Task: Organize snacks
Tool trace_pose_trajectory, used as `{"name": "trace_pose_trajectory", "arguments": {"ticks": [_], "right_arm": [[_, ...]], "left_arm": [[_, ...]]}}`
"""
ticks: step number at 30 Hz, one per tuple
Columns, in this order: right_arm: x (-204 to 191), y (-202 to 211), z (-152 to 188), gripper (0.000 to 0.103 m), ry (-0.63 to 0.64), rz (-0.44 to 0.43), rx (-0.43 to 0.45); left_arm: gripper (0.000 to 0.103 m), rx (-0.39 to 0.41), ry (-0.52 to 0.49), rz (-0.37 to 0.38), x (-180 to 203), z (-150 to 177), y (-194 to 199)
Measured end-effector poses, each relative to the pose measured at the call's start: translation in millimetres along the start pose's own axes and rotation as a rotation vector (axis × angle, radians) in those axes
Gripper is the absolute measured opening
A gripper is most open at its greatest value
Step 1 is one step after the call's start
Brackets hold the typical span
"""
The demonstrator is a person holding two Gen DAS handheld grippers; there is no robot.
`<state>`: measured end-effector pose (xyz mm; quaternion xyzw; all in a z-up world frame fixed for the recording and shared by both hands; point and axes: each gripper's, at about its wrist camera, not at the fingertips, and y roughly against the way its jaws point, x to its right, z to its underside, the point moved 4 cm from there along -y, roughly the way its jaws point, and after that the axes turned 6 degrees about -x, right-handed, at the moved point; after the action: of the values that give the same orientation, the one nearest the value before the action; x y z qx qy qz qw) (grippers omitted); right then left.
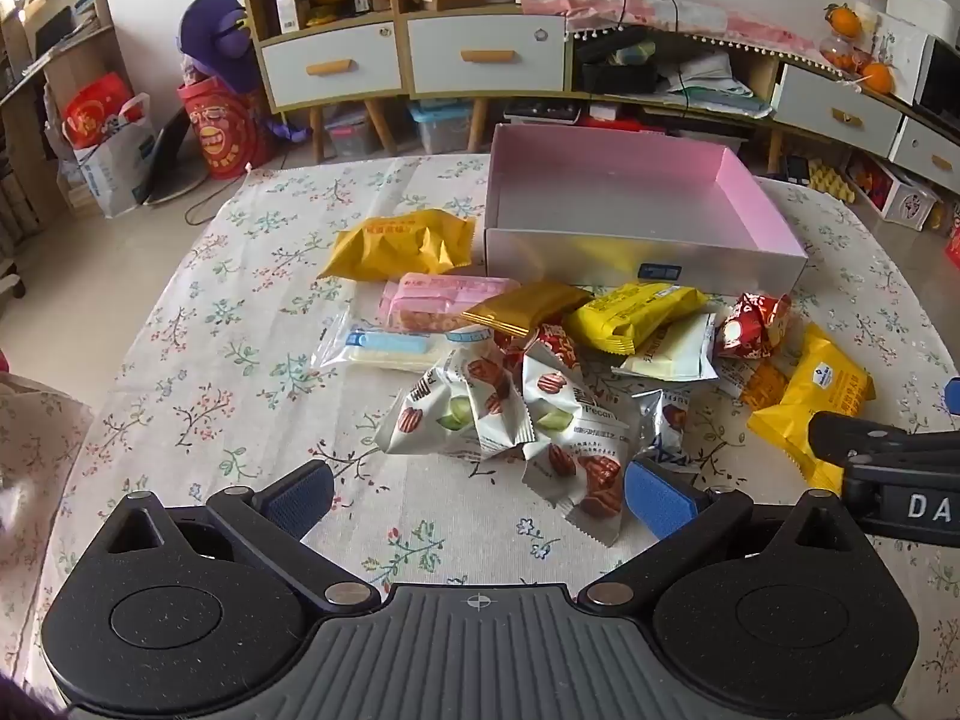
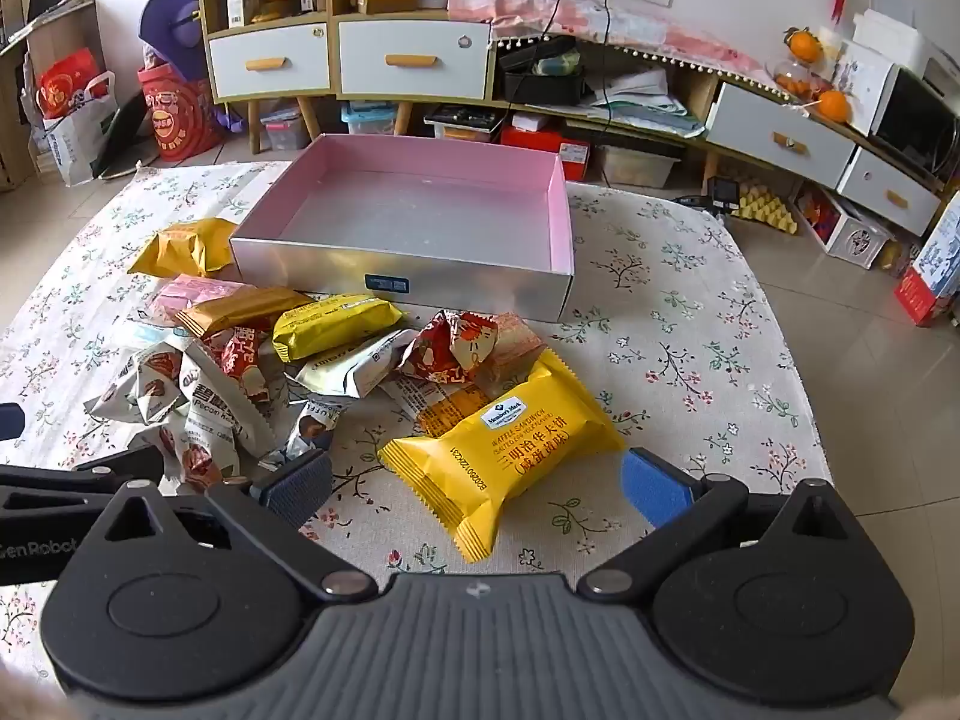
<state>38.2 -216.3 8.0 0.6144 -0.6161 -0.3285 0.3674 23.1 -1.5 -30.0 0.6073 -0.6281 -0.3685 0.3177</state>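
A pile of snack packets lies on the flowered tablecloth in front of a silver box [image 1: 642, 255] [image 2: 408, 264] with a pink, empty inside. My left gripper [image 1: 477, 495] stands open just short of the white pecan packets [image 1: 480, 408]; one pecan packet [image 1: 591, 480] reaches between its blue pads without being touched. My right gripper [image 2: 477, 489] is open too, with the near end of a yellow waffle sandwich packet [image 2: 510, 450] between its fingers, untouched. Further back lie an orange-yellow bag [image 1: 402, 243], a pink packet [image 1: 444, 300], a gold bar [image 1: 528, 306], a yellow packet [image 2: 336, 324] and a red packet [image 2: 456, 348].
The round table [image 2: 690, 324] drops off to a tiled floor on the right. Behind it stand cabinets with white drawers [image 1: 486, 54], storage bins and red bags [image 1: 219, 126]. The right gripper's body [image 1: 888, 468] enters the left wrist view at the right edge.
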Motion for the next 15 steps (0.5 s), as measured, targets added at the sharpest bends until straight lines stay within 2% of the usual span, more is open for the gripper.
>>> {"name": "trace_pose_trajectory", "arguments": {"ticks": [6, 15], "right_arm": [[8.9, 2.0, -2.9, 0.103, -0.039, -0.021, -0.007], [5.6, 1.3, -1.9, 0.103, -0.031, -0.006, 0.000]], "left_arm": [[0.103, 0.008, 0.004, -0.007, -3.1, -0.5, 1.3], [0.103, 0.010, 0.006, -0.003, -5.8, -0.2, 1.2]]}}
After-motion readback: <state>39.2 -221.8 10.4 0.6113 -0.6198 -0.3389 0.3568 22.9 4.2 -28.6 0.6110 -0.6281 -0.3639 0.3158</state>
